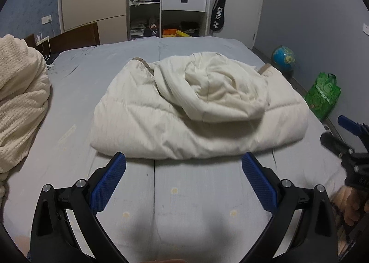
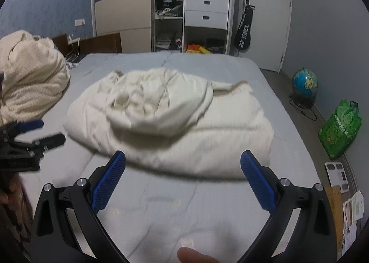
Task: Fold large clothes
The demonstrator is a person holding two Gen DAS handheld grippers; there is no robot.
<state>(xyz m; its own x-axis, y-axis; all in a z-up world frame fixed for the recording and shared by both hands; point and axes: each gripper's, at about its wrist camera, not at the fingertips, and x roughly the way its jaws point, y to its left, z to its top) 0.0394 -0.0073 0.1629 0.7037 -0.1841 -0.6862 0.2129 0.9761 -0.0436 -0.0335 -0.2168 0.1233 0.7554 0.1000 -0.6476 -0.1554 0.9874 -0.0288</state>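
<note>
garment: a cream quilted padded coat with a hood [image 1: 198, 110] lies folded into a thick bundle in the middle of a pale blue-grey bed sheet [image 1: 198, 193], hood resting on top.
left gripper: the black two-finger tool with blue ribbed pads [image 1: 183, 164] has its jaws spread wide, nothing between them, just short of the coat's near edge.
right gripper: the matching tool [image 2: 183, 164] also stands wide and empty, near the same edge.
beside: a fluffy cream blanket [image 1: 20, 101] is heaped at the left.
advice: probably finishing; if another fold is needed, pinch both near corners through all layers and lift evenly so the hood stays tucked.
</note>
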